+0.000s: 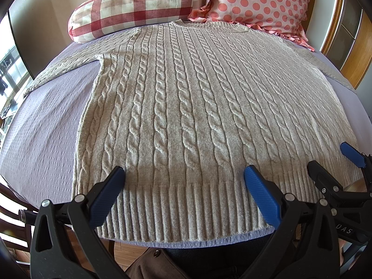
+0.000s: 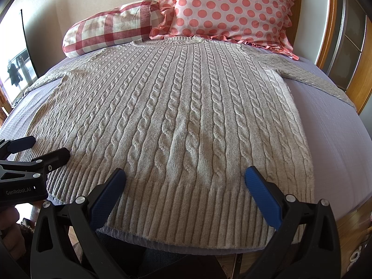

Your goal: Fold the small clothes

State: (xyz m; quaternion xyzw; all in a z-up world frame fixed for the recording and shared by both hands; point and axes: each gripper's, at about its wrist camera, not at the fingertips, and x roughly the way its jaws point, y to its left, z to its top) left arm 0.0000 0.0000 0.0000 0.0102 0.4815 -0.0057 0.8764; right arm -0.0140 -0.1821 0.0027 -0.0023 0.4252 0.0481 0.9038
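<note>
Both hand-held grippers, left [image 1: 183,174] and right [image 2: 184,175], hover spread, empty, over ribbed hem of grey cable-knit sweater [image 1: 186,97] flat on lilac bed [image 1: 46,116]. Risk: thick knit, pinching one layer only.

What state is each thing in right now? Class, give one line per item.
sweater: spread flat, unfolded, sleeves out to both sides
left gripper: open, over the ribbed hem
right gripper: open, over the hem
checked pillow: lying beyond the collar
dotted pillow: propped upright
</note>
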